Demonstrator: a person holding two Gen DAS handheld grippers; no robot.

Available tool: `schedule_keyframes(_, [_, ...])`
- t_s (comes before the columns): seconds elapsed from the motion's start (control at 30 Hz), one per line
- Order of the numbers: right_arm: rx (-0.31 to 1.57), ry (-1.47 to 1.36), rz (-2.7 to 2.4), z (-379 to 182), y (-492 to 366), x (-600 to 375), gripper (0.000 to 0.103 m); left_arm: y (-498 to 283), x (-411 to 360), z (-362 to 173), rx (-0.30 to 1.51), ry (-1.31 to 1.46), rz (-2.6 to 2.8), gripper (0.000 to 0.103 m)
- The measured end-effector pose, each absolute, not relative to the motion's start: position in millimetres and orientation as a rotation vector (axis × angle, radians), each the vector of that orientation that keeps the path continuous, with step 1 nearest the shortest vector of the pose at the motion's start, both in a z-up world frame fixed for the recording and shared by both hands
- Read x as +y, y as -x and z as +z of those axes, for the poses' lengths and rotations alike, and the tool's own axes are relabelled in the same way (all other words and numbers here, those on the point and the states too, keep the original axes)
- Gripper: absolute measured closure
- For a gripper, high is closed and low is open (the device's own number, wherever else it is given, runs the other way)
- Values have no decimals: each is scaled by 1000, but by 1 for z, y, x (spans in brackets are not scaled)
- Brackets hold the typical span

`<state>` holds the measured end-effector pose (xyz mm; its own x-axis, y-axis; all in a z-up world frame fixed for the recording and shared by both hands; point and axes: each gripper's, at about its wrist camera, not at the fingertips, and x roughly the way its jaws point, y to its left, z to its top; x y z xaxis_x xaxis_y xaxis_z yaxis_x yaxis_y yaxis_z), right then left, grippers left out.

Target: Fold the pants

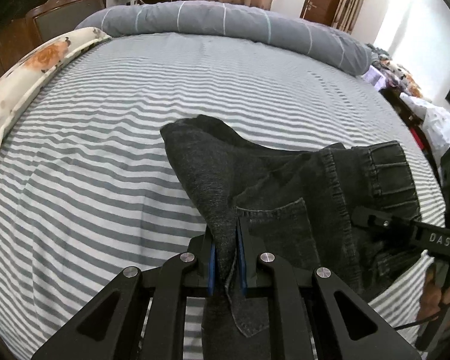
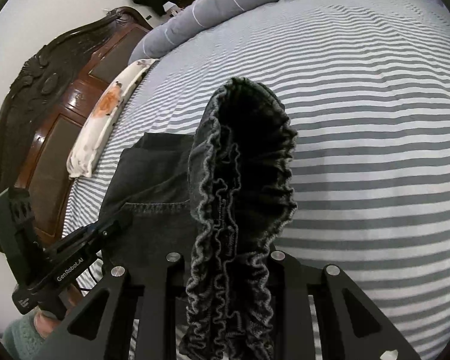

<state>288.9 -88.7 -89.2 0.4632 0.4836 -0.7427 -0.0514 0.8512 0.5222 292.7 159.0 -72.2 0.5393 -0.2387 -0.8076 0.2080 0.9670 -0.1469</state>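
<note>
Two claws grip one pair of dark grey pants (image 1: 255,180) above the striped bed (image 1: 105,150). My left claw (image 1: 226,258) is clamped on a fold of the fabric, blue pads (image 1: 212,265) pressing from both sides, the cloth rising toward twelve o'clock in its camera. My right claw (image 2: 228,270) is closed on the gathered elastic waistband (image 2: 243,180), which bunches up at twelve o'clock and hides the fingertips. From the left view, that claw pokes in at four o'clock. A floral pillow (image 1: 30,75) lies at ten o'clock, a rolled grey duvet (image 1: 225,21) at twelve, beside the carved wooden headboard (image 2: 45,105).
</note>
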Motion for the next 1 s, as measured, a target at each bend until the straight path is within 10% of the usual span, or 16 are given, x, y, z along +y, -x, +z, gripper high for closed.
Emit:
schedule_keyframes(0.7, [1040,-299,59,-113,-242,-109,30,-225,168,-104,1009,-124,-67,61])
schedule_keyframes(1.0, [1066,-242,-10,-102,-246,-93,28,-198,175,-90,1018,-78,-37,50])
